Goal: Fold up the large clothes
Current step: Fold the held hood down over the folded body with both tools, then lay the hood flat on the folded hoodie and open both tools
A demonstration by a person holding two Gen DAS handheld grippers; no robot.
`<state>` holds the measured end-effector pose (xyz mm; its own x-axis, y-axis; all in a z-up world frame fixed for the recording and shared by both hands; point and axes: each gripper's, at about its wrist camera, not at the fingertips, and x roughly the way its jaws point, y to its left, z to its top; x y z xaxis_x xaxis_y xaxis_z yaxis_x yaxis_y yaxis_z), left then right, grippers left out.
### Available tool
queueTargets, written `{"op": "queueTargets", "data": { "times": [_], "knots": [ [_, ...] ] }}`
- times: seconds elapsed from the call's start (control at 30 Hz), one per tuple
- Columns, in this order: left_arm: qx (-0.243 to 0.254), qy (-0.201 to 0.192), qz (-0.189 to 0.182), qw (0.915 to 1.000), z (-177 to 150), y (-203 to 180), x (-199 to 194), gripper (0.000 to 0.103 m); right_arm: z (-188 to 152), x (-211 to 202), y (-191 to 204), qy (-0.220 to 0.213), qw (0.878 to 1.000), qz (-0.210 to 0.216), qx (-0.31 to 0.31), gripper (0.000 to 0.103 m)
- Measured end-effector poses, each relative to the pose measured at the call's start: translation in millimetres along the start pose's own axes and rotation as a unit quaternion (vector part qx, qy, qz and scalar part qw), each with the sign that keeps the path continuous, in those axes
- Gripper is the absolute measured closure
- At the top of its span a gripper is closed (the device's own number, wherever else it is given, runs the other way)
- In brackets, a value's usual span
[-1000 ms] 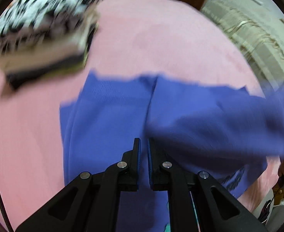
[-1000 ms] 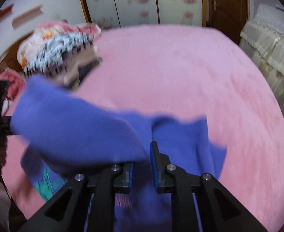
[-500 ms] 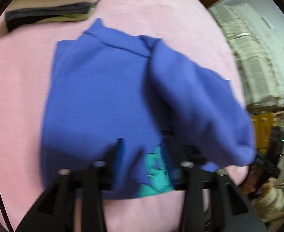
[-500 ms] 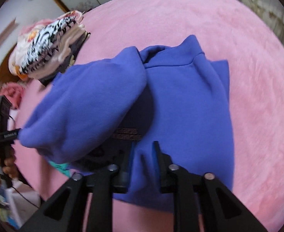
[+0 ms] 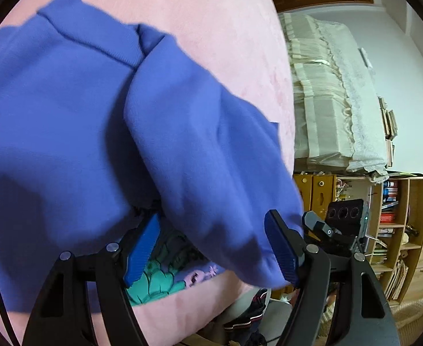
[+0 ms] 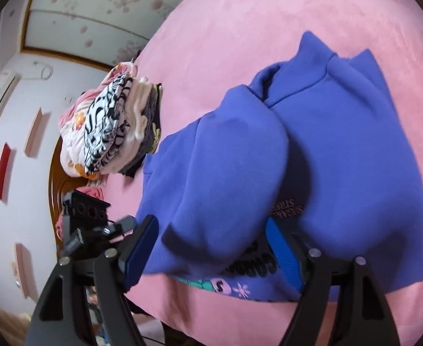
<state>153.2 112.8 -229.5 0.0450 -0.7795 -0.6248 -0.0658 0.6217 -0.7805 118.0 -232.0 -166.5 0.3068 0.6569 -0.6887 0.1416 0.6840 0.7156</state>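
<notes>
Sweatshirt (image 5: pixel 67 121) lies on the pink bed (image 6: pixel 240 28), both sleeves now folded in across its body. A second ago my left gripper (image 5: pixel 211 248) and right gripper (image 6: pixel 211 253) were pinched; both jaws now gape, holding nothing (sleeves released). I see no containers; folded stack (image 6: pixel 116 127) sits beside.

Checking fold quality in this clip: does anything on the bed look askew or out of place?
Yes. The blue sweatshirt has one sleeve lying as a puffy hump instead of flat, its cuff end reaching past the hem. Both the left gripper and right gripper are open. The folded stack looks tidy.
</notes>
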Motion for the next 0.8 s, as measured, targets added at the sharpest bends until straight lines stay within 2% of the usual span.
{"op": "queueTargets", "data": {
  "times": [0.13,0.2,0.23,0.27,0.33,0.37,0.43,0.53,0.6,0.63,0.67,0.77,0.8],
  "knots": [
    [-0.023,0.011,-0.003,0.9997,10,10,33,0.032,4,29,-7,0.039,0.999,-0.001,0.032,0.026],
    [-0.017,0.000,0.000,0.9999,13,6,39,0.046,6,36,-7,0.041,0.999,0.003,0.032,0.026],
    [-0.002,-0.011,0.006,0.9999,14,0,38,0.060,7,39,-4,0.040,0.999,-0.002,0.020,0.030],
    [0.012,-0.021,0.015,0.9996,14,-6,36,0.068,8,39,-1,0.036,0.999,-0.003,0.009,0.047],
    [0.047,-0.052,0.040,0.9968,12,-19,26,0.078,10,40,3,0.034,0.999,-0.010,-0.010,0.071],
    [0.058,-0.063,0.048,0.9952,12,-25,19,0.083,12,41,7,0.031,0.999,-0.011,-0.023,0.072],
    [0.095,-0.094,0.069,0.9886,9,-39,5,0.087,15,38,16,0.010,0.999,0.002,-0.050,0.075],
    [0.158,-0.146,0.104,0.9710,-5,-56,-17,0.088,14,28,32,-0.035,0.993,0.037,-0.109,0.076],
    [0.190,-0.161,0.138,0.9586,-16,-59,-17,0.088,6,26,40,-0.063,0.986,0.033,-0.152,0.076],
    [0.196,-0.156,0.154,0.9557,-21,-55,-13,0.088,1,29,40,-0.067,0.983,0.016,-0.172,0.076],
    [0.199,-0.143,0.169,0.9547,-26,-49,-4,0.088,-9,40,35,-0.056,0.980,-0.014,-0.192,0.076],
    [0.199,-0.108,0.200,0.9534,-43,-29,20,0.087,-36,69,6,0.005,0.977,-0.075,-0.198,0.074],
    [0.200,-0.101,0.203,0.9531,-48,-25,25,0.086,-45,71,-3,0.012,0.976,-0.079,-0.201,0.073]
  ]
}}
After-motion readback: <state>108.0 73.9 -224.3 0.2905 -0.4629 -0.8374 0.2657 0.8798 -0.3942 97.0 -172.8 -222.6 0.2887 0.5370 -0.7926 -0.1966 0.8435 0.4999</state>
